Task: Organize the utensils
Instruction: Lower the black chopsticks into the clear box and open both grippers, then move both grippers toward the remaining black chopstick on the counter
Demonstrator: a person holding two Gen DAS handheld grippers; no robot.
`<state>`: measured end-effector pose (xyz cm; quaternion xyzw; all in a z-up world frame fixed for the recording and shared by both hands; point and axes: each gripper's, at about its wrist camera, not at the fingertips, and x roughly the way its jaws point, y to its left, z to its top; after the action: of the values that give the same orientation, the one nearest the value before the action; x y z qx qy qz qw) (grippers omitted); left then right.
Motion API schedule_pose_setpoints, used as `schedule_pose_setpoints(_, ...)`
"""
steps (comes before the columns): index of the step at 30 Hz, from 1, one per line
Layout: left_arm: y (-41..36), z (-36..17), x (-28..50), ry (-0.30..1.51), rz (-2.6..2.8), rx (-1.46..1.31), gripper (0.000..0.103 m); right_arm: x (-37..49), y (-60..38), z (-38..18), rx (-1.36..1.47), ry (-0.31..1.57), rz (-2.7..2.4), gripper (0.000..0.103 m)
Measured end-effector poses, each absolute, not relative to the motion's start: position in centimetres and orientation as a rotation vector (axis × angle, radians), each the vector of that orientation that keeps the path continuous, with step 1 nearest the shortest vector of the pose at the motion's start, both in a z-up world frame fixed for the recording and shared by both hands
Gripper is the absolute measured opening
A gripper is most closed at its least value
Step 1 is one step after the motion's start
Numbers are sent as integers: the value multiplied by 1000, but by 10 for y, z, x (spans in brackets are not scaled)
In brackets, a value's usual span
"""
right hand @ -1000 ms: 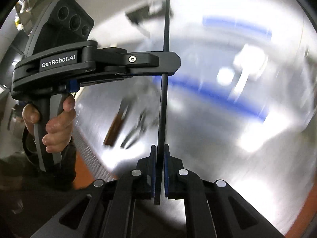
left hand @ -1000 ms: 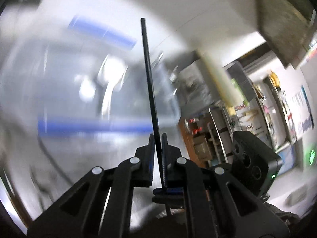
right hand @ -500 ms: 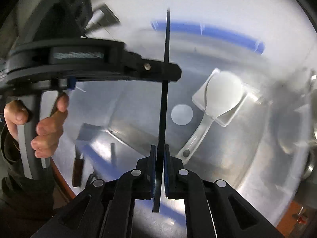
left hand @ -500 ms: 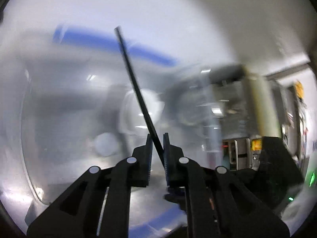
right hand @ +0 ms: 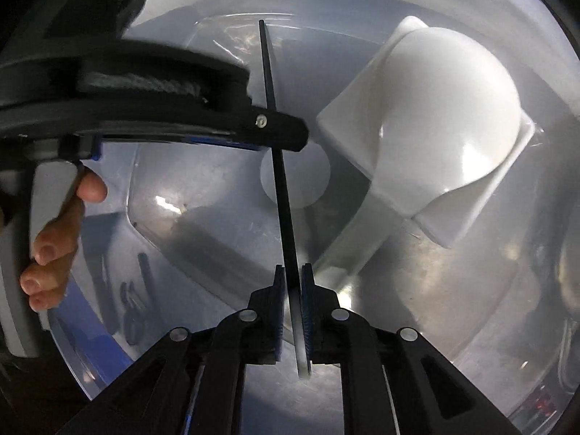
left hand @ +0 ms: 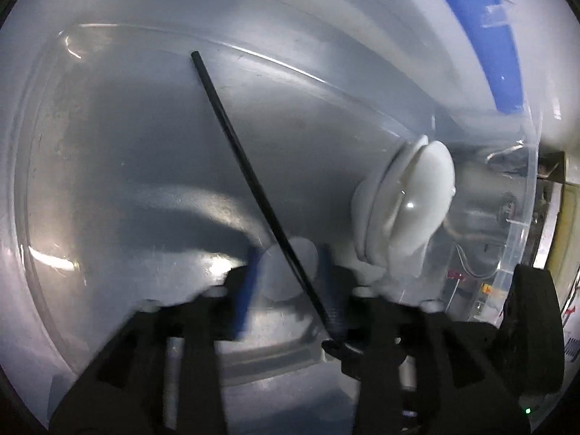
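Black chopstick (right hand: 281,188) is seen running straight out along the right gripper (right hand: 290,282) axis, tip down inside clear bin (left hand: 326,83) beside white scoop (right hand: 446,123). Right jaws have just eased apart, stick loose between them. Left gripper (left hand: 286,279) jaws have just opened, stick leaning on the right-hand one.

Background, largely hidden: dull grey metal surface (right hand: 453,290) with light glare; cluttered shelving (left hand: 543,217) glimpsed at the right edge, blurred.
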<state>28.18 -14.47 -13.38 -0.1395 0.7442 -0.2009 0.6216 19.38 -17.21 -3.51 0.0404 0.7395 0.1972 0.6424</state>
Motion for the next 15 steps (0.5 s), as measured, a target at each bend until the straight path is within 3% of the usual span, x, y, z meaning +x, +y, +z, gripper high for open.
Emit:
schedule_pose_setpoints(1, -142, -128, 280, 1692, -465, -318, 61, 189, -174, -33, 96, 1676, 437, 22)
schedule_pose_setpoints(4, -132, -95, 273, 1611, -500, -319, 61, 187, -185, -12, 101, 1603, 416, 22)
schedule_pose_setpoints(8, -106, -10, 232, 1373, -586, -321, 61, 147, -195, 63, 124, 1383, 467, 23)
schedule_pose_setpoints(11, -75, 47, 176, 1193, -657, -372, 63, 81, -179, 111, 116, 1217, 566, 30)
schedule_pose_setpoints(15, -18, 73, 99, 1028, -626, -416, 69, 9, -136, 94, 66, 1242, 728, 30)
